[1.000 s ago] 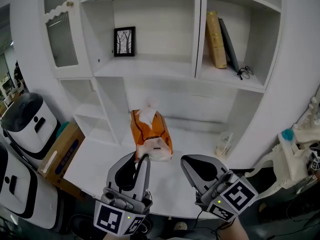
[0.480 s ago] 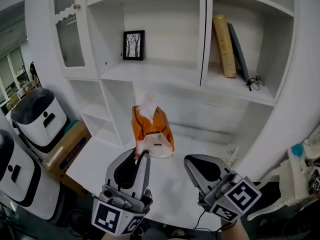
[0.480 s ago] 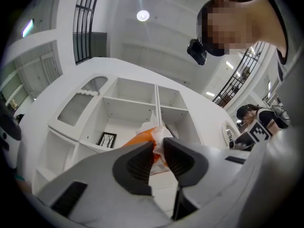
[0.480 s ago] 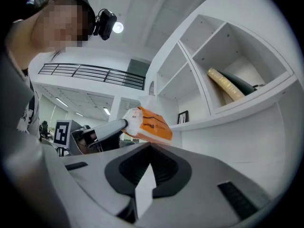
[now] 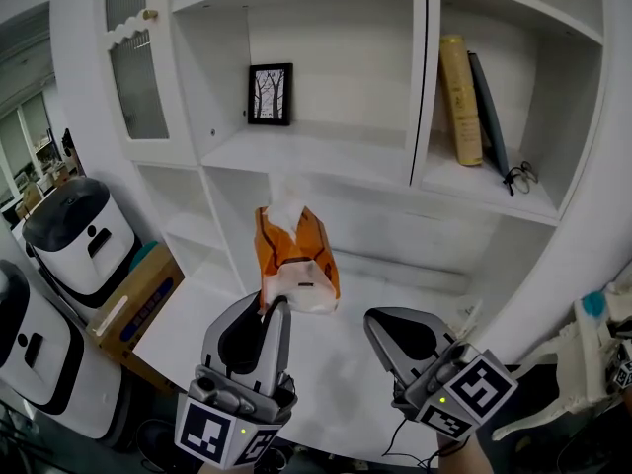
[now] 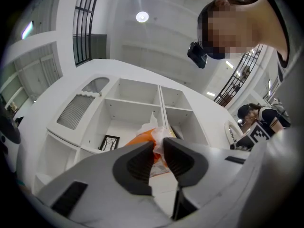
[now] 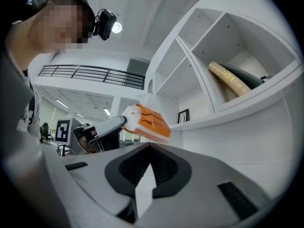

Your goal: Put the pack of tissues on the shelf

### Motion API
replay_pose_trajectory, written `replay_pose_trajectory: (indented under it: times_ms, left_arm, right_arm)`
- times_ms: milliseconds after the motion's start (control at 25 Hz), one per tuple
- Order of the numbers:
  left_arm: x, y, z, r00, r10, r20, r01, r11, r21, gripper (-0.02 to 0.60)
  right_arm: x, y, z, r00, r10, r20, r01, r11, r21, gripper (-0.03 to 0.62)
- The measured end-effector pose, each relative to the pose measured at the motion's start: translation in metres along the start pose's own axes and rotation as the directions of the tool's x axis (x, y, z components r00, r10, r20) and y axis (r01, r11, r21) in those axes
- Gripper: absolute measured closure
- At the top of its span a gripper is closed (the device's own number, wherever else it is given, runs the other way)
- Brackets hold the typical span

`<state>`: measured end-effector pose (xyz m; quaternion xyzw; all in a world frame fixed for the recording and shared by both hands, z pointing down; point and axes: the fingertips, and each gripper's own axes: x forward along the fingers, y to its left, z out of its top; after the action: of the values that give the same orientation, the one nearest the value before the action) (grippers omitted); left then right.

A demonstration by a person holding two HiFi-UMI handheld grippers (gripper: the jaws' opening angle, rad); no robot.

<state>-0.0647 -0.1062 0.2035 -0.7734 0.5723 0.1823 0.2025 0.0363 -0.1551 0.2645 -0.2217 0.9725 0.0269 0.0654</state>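
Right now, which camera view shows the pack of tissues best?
The head view: the whole orange pack of tissues shows there, pinched at its lower end by the left claw, in front of the shelf. The left gripper view shows only a part of it between the jaws; the right gripper view shows it small, from the side.

**Left gripper** (image 5: 274, 306) and **right gripper** (image 5: 379, 322): each has two matte grey, shell-shaped jaws that narrow toward the far end.
**Pads** (image 6: 141, 163): black, finely ribbed insets on the inner jaw faces.
**Marker cube** (image 5: 219, 433): one at the near end of each gripper, its white faces carrying black square patterns. A small yellow-green light (image 5: 244, 430) glows beside it.
**Cable** (image 5: 395, 431): thin and black, below the right gripper.
**Worn by the person:** a black head camera (image 7: 105, 23) and a light top (image 7: 19, 94).
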Motion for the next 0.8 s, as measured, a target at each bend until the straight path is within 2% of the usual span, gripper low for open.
replay_pose_trajectory:
  times_ms: [480, 800]
  left_arm:
    - [0.052, 0.042, 0.030, 0.992, -0.114, 0.057, 0.111, 0.993, 0.048, 0.491]
    - [0.085, 0.056, 0.035, 0.982, -0.166, 0.092, 0.163, 0.986, 0.039, 0.491]
  right_arm:
    - [0.043, -0.011, 0.008, 0.999, -0.042, -0.002, 0.042, 0.999, -0.006, 0.582]
    - [0.051, -0.024, 0.010, 0.995, -0.099, -0.005, 0.099, 0.995, -0.016, 0.582]
